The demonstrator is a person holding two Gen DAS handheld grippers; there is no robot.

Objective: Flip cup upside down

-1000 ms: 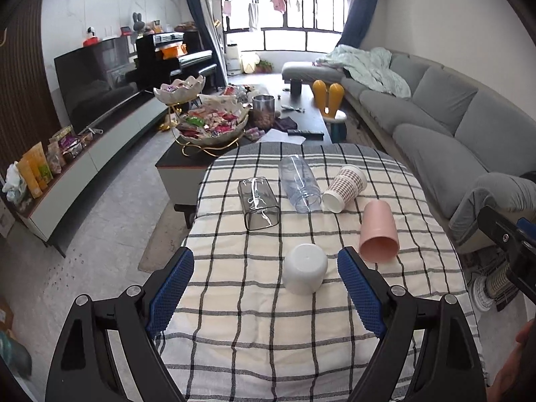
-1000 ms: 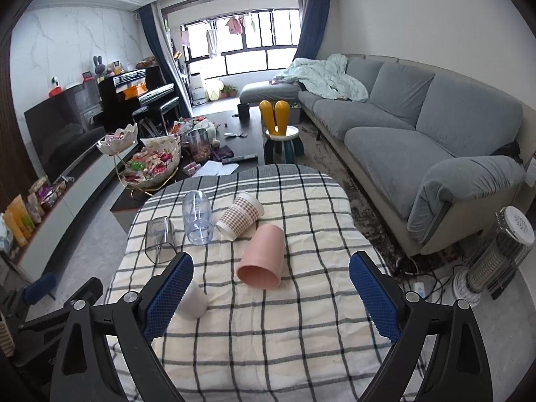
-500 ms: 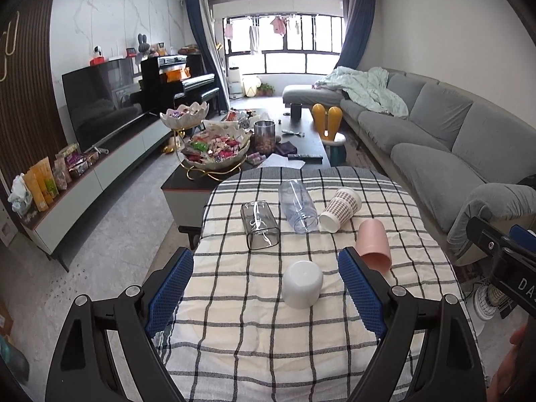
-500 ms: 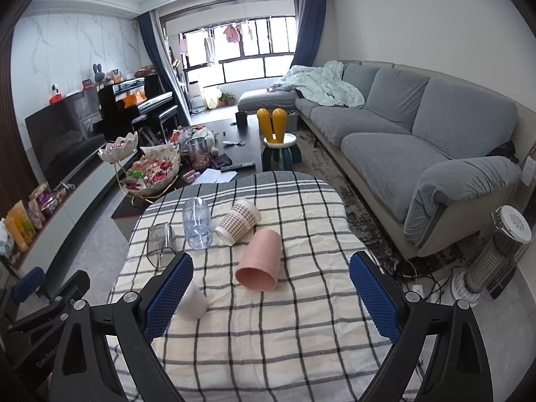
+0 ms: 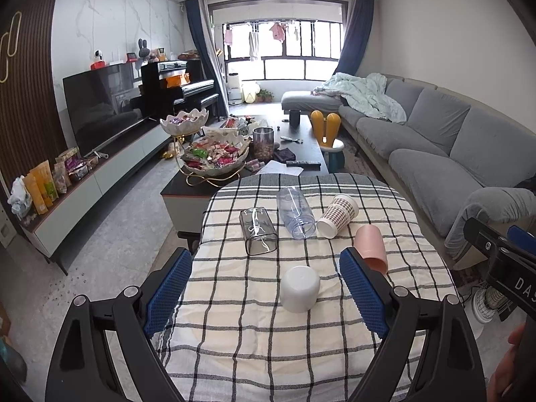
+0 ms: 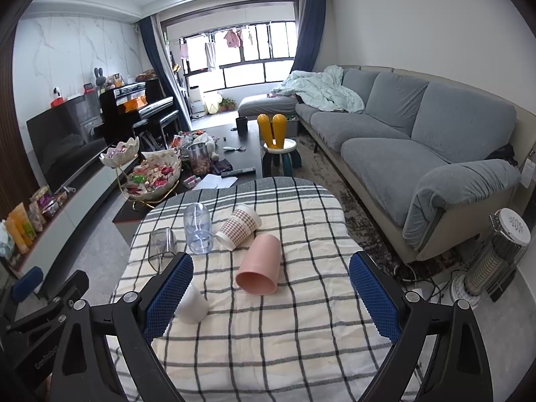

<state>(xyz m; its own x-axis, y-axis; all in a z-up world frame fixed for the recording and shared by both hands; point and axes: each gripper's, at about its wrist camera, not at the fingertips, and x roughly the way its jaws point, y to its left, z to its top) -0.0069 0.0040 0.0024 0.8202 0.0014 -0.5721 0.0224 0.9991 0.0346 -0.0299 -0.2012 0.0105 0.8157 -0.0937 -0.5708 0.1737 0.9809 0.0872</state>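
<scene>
A white cup (image 5: 299, 288) stands upside down on the checked tablecloth (image 5: 268, 351), between my left gripper's open blue pads and beyond their tips. It also shows in the right wrist view (image 6: 192, 305), partly behind the left pad. A pink cup (image 6: 259, 268) lies on its side, mouth toward me; it shows in the left wrist view too (image 5: 370, 246). A checked paper cup (image 6: 238, 228), a clear blue cup (image 6: 198, 232) and a clear square glass (image 6: 162, 246) also lie on their sides. My left gripper (image 5: 266, 293) and right gripper (image 6: 271, 296) are open and empty above the table.
A coffee table (image 5: 301, 147) with snack bowls and a jar stands beyond the table. A grey sofa (image 6: 418, 154) runs along the right. A small heater (image 6: 495, 258) stands on the floor at right. A TV unit (image 5: 100, 174) lines the left wall.
Both grippers have pulled back and risen from the table; the cups look smaller and lower in view. No cup has moved. Both stay open.
</scene>
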